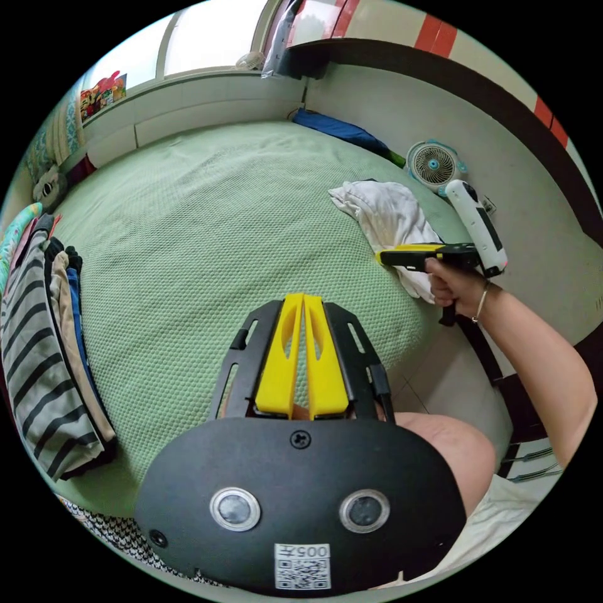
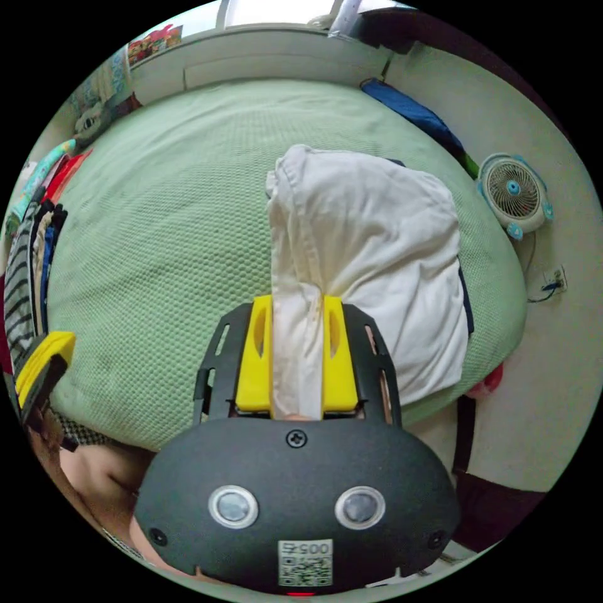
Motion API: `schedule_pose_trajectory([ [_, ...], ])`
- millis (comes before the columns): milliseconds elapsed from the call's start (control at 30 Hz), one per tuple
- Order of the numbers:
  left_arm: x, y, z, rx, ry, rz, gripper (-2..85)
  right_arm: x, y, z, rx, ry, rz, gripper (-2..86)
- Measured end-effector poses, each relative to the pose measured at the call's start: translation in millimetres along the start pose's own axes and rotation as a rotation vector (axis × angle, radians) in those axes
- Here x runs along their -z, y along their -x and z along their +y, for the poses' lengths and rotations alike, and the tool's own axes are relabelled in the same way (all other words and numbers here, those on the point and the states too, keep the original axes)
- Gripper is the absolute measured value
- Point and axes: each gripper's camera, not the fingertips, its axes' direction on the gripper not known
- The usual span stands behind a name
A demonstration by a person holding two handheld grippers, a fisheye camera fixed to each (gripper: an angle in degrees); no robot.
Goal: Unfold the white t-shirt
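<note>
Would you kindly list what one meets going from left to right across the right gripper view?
left gripper → stack of folded clothes → green bedspread → right gripper shut on the white t-shirt → small fan.

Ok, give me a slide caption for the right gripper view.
Right gripper shut on a bunched edge of the white t-shirt, lifting it from the green bed.
</note>
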Motion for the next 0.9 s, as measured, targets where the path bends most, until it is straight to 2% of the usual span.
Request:
schedule_pose_trajectory([
  [167, 0.1, 3.7, -1.4, -0.047, 0.020, -0.036, -0.2, 1.3, -24.9, -17.4, -0.061, 0.048, -0.045, 1.9],
  [300, 4.9, 16.3, -0.8, -0.034, 0.020, -0.019, -0.2, 15.1, -58.9, -26.7, -0.093, 0.072, -0.207, 0.8],
  [433, 13.8, 27.9, 0.9, -0.030, 0.002, -0.021, -0.2, 46.2, -91.0, -25.4, -0.127, -0.001, -0.374, 0.3],
  [600, 22.3, 49.4, 5.1, -0.004, 0.003, -0.011, -0.2, 77.7, -91.7, -26.2, -0.091, -0.046, -0.341, 0.2],
  [900, 43.5, 95.6, 17.8, 0.070, -0.015, -0.024, -0.5, 86.4, -55.5, -20.7, -0.038, -0.054, -0.438, 0.0],
])
